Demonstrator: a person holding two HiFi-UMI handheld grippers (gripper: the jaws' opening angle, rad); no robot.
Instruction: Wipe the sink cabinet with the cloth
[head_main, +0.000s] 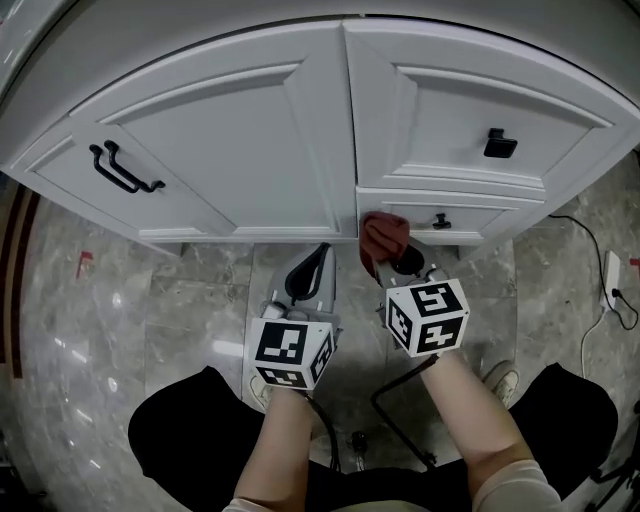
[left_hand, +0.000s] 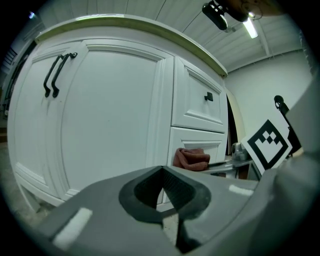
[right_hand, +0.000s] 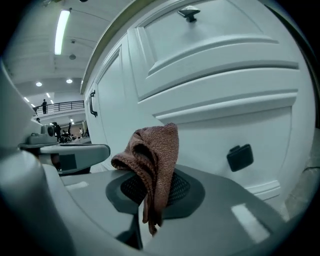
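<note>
The right gripper (right_hand: 150, 200) has its jaws closed tight on a reddish-brown knitted cloth (right_hand: 152, 155). One fold is pinched between the pads, a bunched wad stands up beyond the tips and a short tail hangs below them. Straight ahead of those jaws is the white panelled sink cabinet (right_hand: 210, 100). The wad sits at the left end of its lower drawer front, beside the seam with the tall door. It looks to be against the painted face, though contact cannot be confirmed. A black square knob (right_hand: 240, 156) lies to the right of the jaws, on the same drawer front.

The left gripper (left_hand: 162, 192) has its jaws drawn together with nothing between them. It hangs just off the door panel, with the cloth ahead and to its right, and takes no part in the wipe. A pair of black bar handles (left_hand: 54, 75) sits far up and left of its jaws.

The wipe appears to be under way on the lower drawer. To do it well, only the cloth wad should meet the paint, not the hard jaw tips, so the right gripper wants to lean in gently and keep the wad leading. Strokes should overlap and follow the panel's raised moulding into its grooves. Go around the knob, since the loose tail could snag on it. A firm pinch matters, as a knitted fold can slip out.
</note>
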